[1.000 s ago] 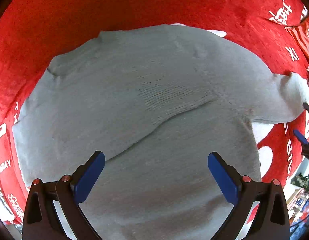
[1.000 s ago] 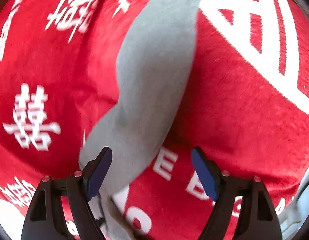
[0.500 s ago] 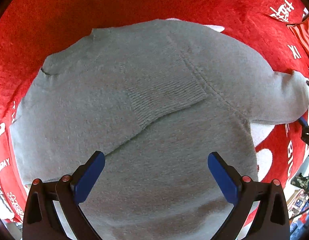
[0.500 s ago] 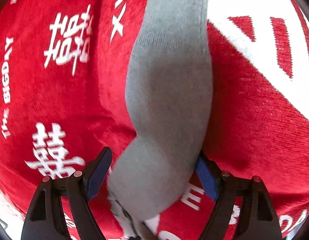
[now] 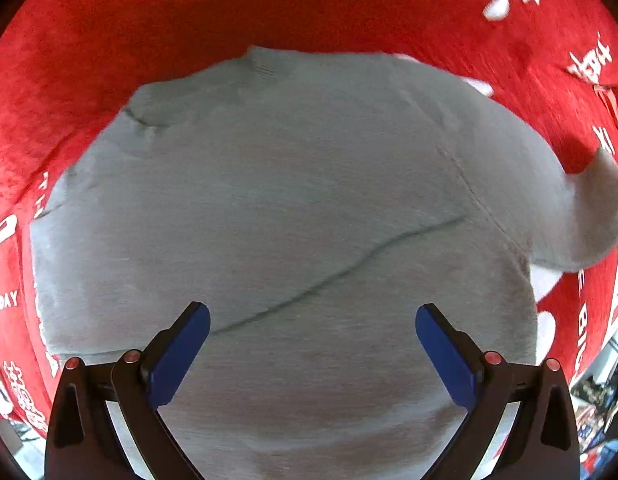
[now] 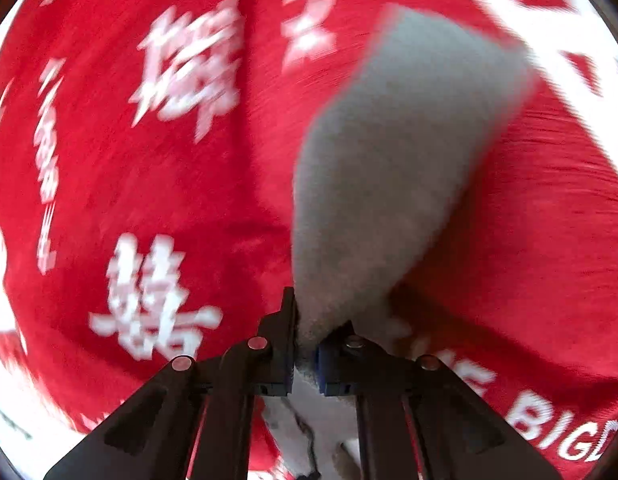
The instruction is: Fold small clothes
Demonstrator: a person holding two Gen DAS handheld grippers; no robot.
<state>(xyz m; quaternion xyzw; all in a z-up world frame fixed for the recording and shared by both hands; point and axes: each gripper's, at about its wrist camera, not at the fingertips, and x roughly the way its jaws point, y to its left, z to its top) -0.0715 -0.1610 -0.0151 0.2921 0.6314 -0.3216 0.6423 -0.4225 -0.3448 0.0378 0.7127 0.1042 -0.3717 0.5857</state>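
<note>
In the right wrist view, the right claw (image 6: 305, 350) is seen clamped on the end of the grey knitted sleeve (image 6: 389, 184), a pinch of wool being held between the two blue pads. From that grip the sleeve's long axis runs away toward 1 o'clock, lifted over the red plush cloth with white lettering (image 6: 149, 184); whether the far part of the sleeve touches the cloth cannot be told, the picture being blurred.

In the left wrist view, the left claw (image 5: 313, 344) is held wide apart just above the small grey knitted sweater (image 5: 277, 208), nothing being gripped. The sweater body is spread flat on the red cloth (image 5: 309, 8), its neckline lying at 12 o'clock and a diagonal crease crossing toward 2 o'clock. The held sleeve (image 5: 589, 220) is seen far out at 3 o'clock.

The sleeve is judged nearer the right claw, so its fold inward, across the body toward the left claw, is judged to fall to the right.
</note>
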